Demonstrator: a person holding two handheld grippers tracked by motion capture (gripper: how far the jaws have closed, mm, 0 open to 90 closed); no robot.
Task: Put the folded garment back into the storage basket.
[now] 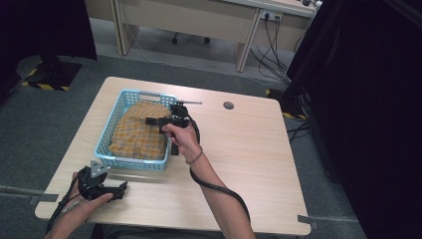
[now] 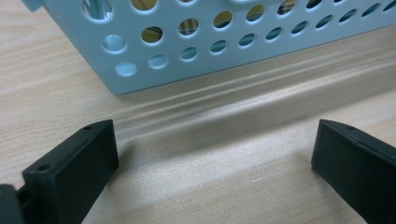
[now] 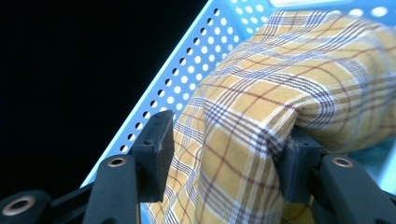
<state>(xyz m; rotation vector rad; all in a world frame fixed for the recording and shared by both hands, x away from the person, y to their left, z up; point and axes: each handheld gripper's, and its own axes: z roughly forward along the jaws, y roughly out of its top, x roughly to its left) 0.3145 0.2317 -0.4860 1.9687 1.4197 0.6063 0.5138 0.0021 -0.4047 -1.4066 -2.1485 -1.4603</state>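
High view: at 7 o'clock the left gripper (image 1: 122, 189) rests on the table (image 1: 249, 164), jaws spread wide with nothing between them, just short of the basket (image 1: 130, 163). Toward 11 o'clock the cloth (image 1: 142, 132) fills the basket, and the right gripper (image 1: 149, 121) hangs over it, jaws parted astride a fold (image 3: 233, 154), the left pad clear of it.

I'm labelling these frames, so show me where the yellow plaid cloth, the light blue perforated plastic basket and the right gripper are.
yellow plaid cloth (image 1: 139, 130), high view, middle of the folded fabric.
light blue perforated plastic basket (image 1: 130, 163), high view, near wall.
right gripper (image 3: 224, 154), right gripper view, midway between its fingertips.
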